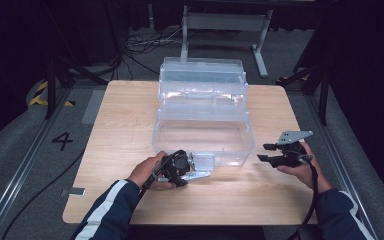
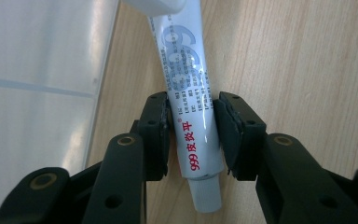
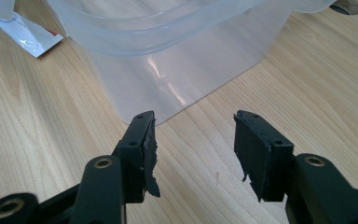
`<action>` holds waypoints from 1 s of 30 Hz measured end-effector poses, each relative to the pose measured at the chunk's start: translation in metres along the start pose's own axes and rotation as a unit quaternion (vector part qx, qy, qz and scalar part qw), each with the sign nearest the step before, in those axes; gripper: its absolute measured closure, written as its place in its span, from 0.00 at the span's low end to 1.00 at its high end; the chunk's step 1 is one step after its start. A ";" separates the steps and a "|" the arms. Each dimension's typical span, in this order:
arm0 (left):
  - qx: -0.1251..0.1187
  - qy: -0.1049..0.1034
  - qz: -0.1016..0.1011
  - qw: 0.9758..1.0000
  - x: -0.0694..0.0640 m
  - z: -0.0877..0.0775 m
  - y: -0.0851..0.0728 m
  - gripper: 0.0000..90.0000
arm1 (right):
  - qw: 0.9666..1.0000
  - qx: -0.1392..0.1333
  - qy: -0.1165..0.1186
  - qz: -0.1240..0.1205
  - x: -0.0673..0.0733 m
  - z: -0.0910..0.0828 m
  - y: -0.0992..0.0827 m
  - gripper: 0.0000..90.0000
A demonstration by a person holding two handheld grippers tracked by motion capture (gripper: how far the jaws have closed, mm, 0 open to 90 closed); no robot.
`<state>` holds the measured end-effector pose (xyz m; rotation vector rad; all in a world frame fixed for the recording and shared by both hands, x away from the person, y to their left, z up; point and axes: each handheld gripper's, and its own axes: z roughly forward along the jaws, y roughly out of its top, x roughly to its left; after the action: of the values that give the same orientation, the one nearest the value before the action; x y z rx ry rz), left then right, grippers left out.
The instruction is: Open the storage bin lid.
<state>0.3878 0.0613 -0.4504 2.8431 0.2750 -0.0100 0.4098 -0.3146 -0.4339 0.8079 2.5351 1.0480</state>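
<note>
A white ointment tube [image 2: 182, 56] with red and blue print lies on the wooden table [image 1: 120, 115], its cap end toward the camera. My left gripper [image 2: 193, 100] is shut on it, one pad against each side of the tube's body. In the high view that gripper [image 1: 180, 167] sits at the front left corner of a clear plastic box [image 1: 203, 135], with the tube [image 1: 200, 175] poking out to its right. My right gripper [image 1: 262, 152] hovers beside the box's front right corner. Its jaws [image 3: 193, 140] are open with nothing between them.
The clear box is a tiered organiser folded open, with its upper trays [image 1: 202, 82] stepped toward the table's far edge. Its near wall [image 3: 168, 70] stands just ahead of the right jaws. The tube's flat crimped end [image 3: 23, 35] lies left of the box. Bare wood extends along the table's front.
</note>
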 end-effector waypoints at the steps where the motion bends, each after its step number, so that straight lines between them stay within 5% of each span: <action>1: 0.000 -0.001 -0.005 1.000 0.000 0.000 0.000 0.72 | 1.000 0.001 -0.001 0.000 0.000 0.000 0.000 0.55; 10: 0.021 -0.013 -0.006 1.000 0.001 -0.002 0.000 0.78 | 1.000 0.013 -0.024 -0.001 -0.008 0.005 -0.004 0.52; 18: 0.071 -0.024 0.009 0.997 0.000 -0.003 0.008 0.78 | 1.000 0.014 -0.019 0.000 -0.007 0.007 -0.004 0.51; 25: 0.065 -0.040 0.003 0.997 0.004 -0.002 0.010 0.77 | 1.000 0.015 -0.013 -0.001 -0.008 0.008 -0.005 0.52; 30: 0.062 -0.037 0.019 0.997 0.003 -0.002 0.009 0.78 | 1.000 0.019 -0.012 0.002 -0.008 0.009 -0.005 0.52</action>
<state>0.3929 0.0539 -0.4458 2.9630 0.2123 -0.1295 0.4187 -0.3175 -0.4434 0.8302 2.5416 0.9885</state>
